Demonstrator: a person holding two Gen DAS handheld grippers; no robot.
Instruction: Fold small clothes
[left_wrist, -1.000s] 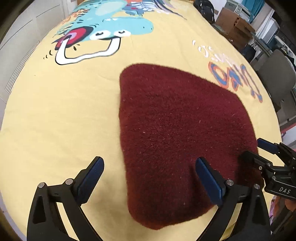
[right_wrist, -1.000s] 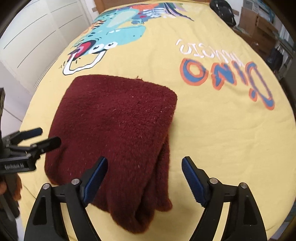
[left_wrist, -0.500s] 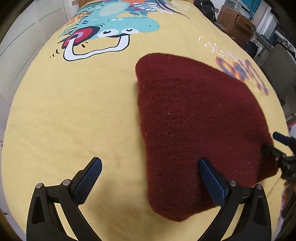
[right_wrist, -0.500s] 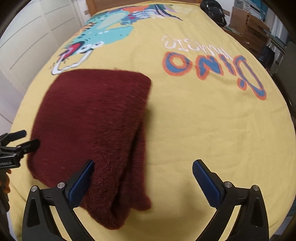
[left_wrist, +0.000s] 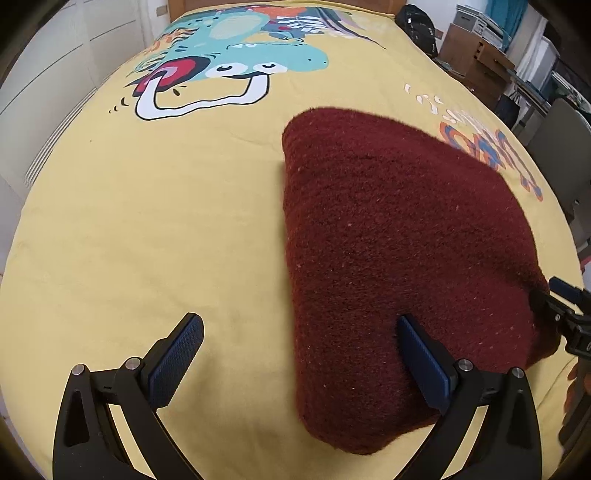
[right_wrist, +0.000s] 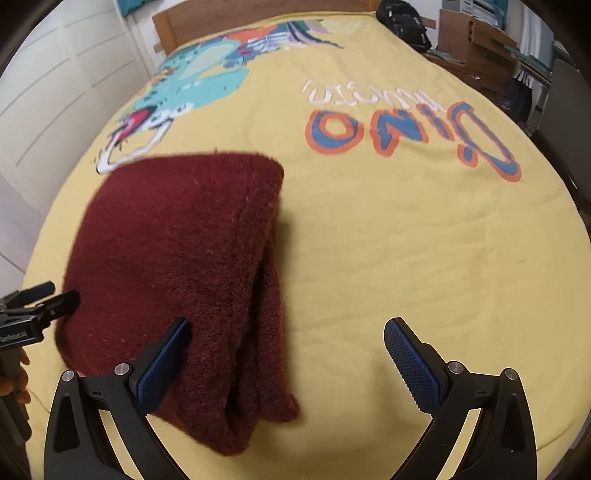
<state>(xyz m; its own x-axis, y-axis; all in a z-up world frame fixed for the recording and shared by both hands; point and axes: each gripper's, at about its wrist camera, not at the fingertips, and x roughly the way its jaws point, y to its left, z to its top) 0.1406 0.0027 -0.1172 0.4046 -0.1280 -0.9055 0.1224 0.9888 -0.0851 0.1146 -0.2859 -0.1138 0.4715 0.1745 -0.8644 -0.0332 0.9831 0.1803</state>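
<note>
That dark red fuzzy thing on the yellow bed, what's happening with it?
A person is folding a small dark red fleece garment on a yellow bedspread printed with a cartoon dinosaur. They work with a hand-held tool in each hand. The garment lies folded over in layers. The left tool and the right tool each hover open over a near edge of it, gripping nothing. The right tool's jaws have just been opening.

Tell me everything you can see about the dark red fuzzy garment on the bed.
The dark red garment is thick, fuzzy fleece or knit, folded into a rounded wedge with stacked layers showing along its right edge. It lies flat on the yellow dinosaur-print bedspread. The open left tool and open right tool each straddle one near corner, with neither gripping it.
</note>
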